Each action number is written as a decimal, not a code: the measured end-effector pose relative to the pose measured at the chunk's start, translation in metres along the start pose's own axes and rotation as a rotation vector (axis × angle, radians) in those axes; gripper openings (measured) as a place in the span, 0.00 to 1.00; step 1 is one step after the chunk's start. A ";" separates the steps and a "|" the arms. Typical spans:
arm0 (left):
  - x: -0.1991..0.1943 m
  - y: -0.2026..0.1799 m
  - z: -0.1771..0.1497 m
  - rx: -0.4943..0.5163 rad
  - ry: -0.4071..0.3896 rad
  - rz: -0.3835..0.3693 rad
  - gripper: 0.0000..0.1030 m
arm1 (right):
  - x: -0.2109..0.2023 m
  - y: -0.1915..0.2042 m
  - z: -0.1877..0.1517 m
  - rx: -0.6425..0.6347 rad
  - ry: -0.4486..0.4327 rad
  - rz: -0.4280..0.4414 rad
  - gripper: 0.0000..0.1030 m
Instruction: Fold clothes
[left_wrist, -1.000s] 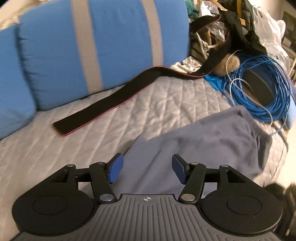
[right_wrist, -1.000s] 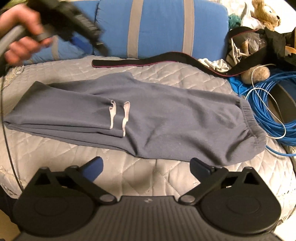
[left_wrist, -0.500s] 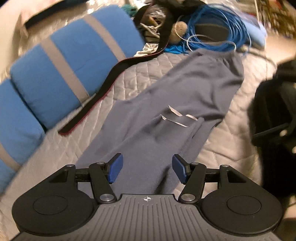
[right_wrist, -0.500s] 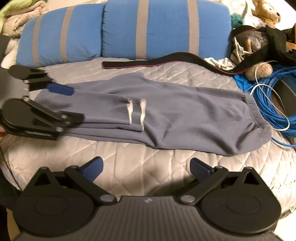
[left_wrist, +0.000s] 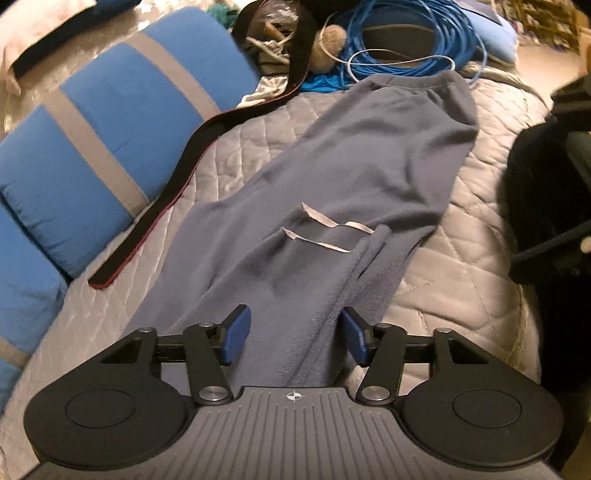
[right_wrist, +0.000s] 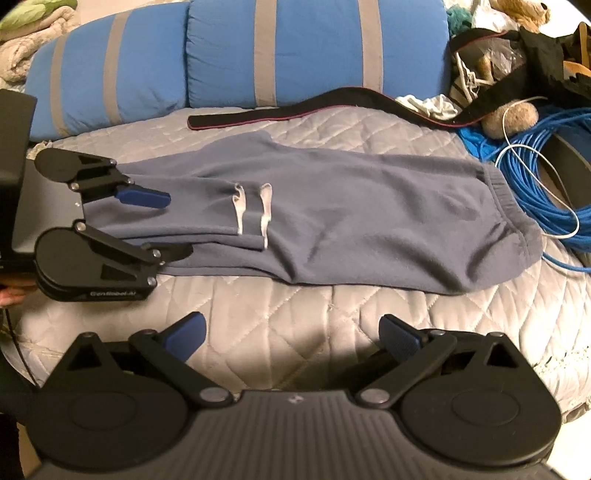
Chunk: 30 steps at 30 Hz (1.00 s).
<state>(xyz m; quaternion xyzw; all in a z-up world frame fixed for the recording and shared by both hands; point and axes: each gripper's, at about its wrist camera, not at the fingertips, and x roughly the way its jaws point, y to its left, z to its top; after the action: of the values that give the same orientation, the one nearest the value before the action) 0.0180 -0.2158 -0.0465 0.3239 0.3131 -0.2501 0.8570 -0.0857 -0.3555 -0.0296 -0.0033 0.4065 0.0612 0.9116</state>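
Grey-blue sweatpants (right_wrist: 351, 214) lie flat on the quilted bed, legs folded together, waistband (right_wrist: 506, 192) to the right, two white drawstrings (right_wrist: 251, 210) near the middle. In the left wrist view the pants (left_wrist: 332, 206) stretch away from the camera. My left gripper (left_wrist: 293, 336) is open, its blue pads either side of the leg end, low over the cloth; it also shows in the right wrist view (right_wrist: 155, 221). My right gripper (right_wrist: 291, 336) is open and empty, over bare quilt in front of the pants.
Blue pillows with grey stripes (right_wrist: 280, 55) line the back. A black strap with red edging (right_wrist: 295, 110) lies behind the pants. A coil of blue cable (right_wrist: 546, 166), a stuffed toy (right_wrist: 513, 118) and loose clutter sit at the right. The bed's front edge is near.
My left gripper swung from above the far side down to the leg end of the pants and settled low over it. My right gripper stayed almost still.
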 end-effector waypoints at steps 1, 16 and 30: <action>0.001 0.000 0.000 -0.001 -0.001 0.002 0.45 | 0.002 -0.001 0.000 0.004 0.004 0.001 1.00; -0.048 0.052 -0.001 -0.262 -0.135 -0.058 0.07 | 0.014 0.011 0.001 0.005 0.031 0.015 1.00; -0.054 0.055 -0.006 -0.274 -0.140 0.011 0.04 | 0.007 0.024 0.003 -0.021 0.023 0.005 1.00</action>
<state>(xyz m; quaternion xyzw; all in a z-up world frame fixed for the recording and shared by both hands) 0.0136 -0.1627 0.0101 0.1876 0.2821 -0.2223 0.9142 -0.0819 -0.3309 -0.0318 -0.0127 0.4163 0.0676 0.9066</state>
